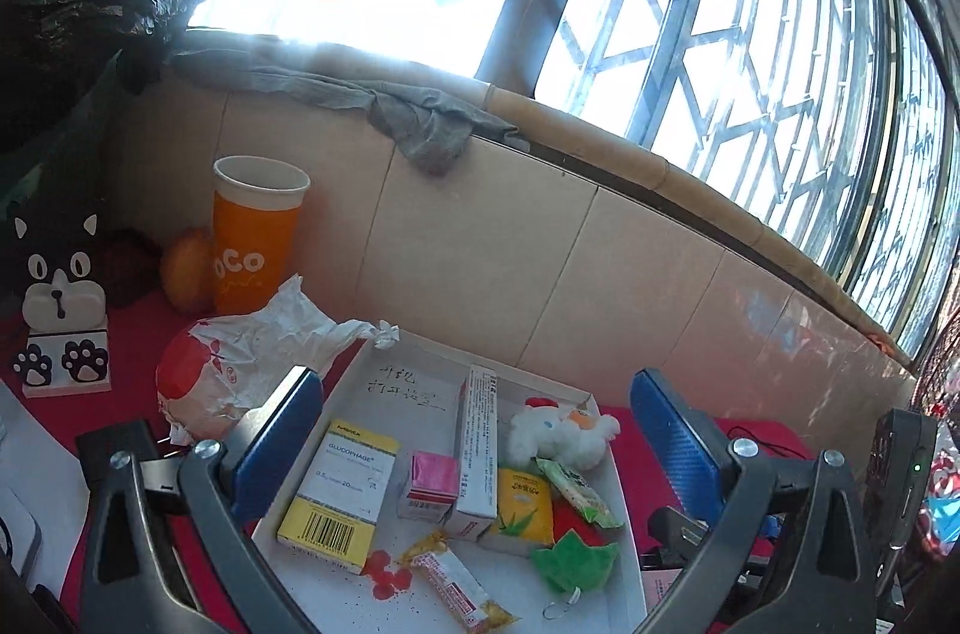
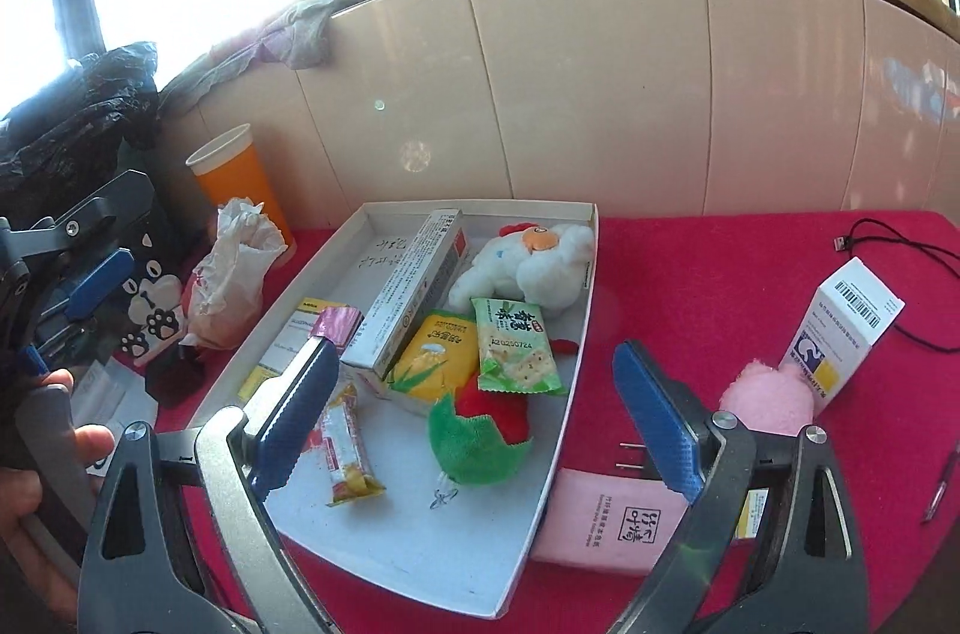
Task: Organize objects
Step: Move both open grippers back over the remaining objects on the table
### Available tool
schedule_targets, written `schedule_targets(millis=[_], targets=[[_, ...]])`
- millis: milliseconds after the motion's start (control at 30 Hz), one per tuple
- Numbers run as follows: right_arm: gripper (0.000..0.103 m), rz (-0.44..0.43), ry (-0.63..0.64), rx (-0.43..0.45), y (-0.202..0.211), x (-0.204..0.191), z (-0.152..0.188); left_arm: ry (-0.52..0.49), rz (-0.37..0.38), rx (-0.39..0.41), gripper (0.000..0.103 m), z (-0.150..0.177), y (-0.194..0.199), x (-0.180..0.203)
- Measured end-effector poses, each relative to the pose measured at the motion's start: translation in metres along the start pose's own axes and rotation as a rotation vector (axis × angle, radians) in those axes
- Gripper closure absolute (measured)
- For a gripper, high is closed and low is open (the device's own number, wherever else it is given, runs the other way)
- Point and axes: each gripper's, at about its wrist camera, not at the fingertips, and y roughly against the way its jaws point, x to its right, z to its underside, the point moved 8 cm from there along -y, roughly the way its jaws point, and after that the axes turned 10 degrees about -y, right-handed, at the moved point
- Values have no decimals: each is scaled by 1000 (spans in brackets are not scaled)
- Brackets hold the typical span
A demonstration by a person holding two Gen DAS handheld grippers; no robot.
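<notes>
A shallow white tray (image 2: 420, 532) lies on the red cloth. It holds a Glucophage box (image 1: 345, 490), a long white box (image 1: 477, 448), a small pink box (image 1: 429, 484), a white plush chicken (image 2: 528, 262), a yellow packet (image 2: 429, 358), a green snack packet (image 2: 516, 346), a red and green plush (image 2: 480, 430) and a snack bar (image 2: 345, 448). My left gripper (image 1: 475, 376) hangs open over the tray's near end, nothing between its fingers. My right gripper (image 2: 475, 352) is open above the tray's front right edge, also empty.
Right of the tray lie a pink plush (image 2: 768, 397), a standing white medicine box (image 2: 840, 328), a pink packet (image 2: 606, 526), a black cable (image 2: 888, 238) and a pen (image 2: 942, 484). Left of it stand an orange cup (image 1: 255, 238), a crumpled paper bag (image 1: 240, 364) and a cat figure (image 1: 60, 298). A tiled wall runs behind.
</notes>
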Motion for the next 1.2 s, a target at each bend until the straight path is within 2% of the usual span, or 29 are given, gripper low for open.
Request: schedule_targets(millis=[167, 400, 633, 933, 1200], targets=[[9, 2, -69, 44, 38, 31, 4, 1, 65, 29, 0, 0, 13, 31], [9, 25, -193, 44, 69, 80, 4, -114, 119, -26, 0, 9, 8, 86], [9, 41, -268, 61, 83, 111, 2, -200, 148, -61, 0, 19, 7, 116], [9, 64, -330, 143, 120, 150, -8, -261, 211, -108, 0, 37, 0, 158], [9, 77, -373, 236, 165, 180, -17, -256, 288, -143, 0, 45, -2, 192]])
